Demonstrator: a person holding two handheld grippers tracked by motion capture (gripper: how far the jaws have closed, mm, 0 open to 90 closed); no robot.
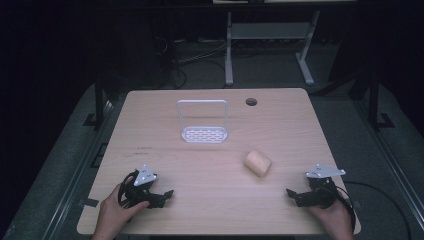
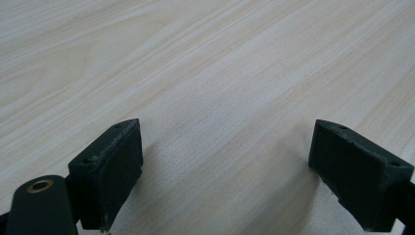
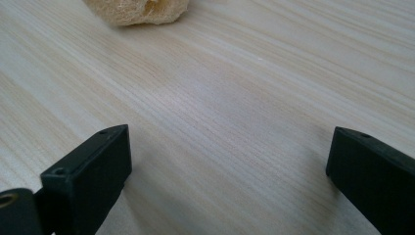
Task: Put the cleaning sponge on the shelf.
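Nearest the camera, 2 hands are resting on the near edge of the wooden table (image 1: 210, 165), each holding a gripper. The left gripper (image 1: 167, 194) is sitting at about 7 o'clock on the tabletop, its jaws standing wide apart over bare wood, with nothing between them. The right gripper (image 1: 291, 193) is sitting at about 5 o'clock, its jaws also spread wide and gripping nothing, pointing toward the middle of the table. The tan sponge (image 1: 258, 162) is lying flat just right of the table's center, toward 10 o'clock from the right gripper and near it, but not touching. A white wire rack (image 1: 202, 134) is standing upright toward 12 o'clock, well apart from the sponge.
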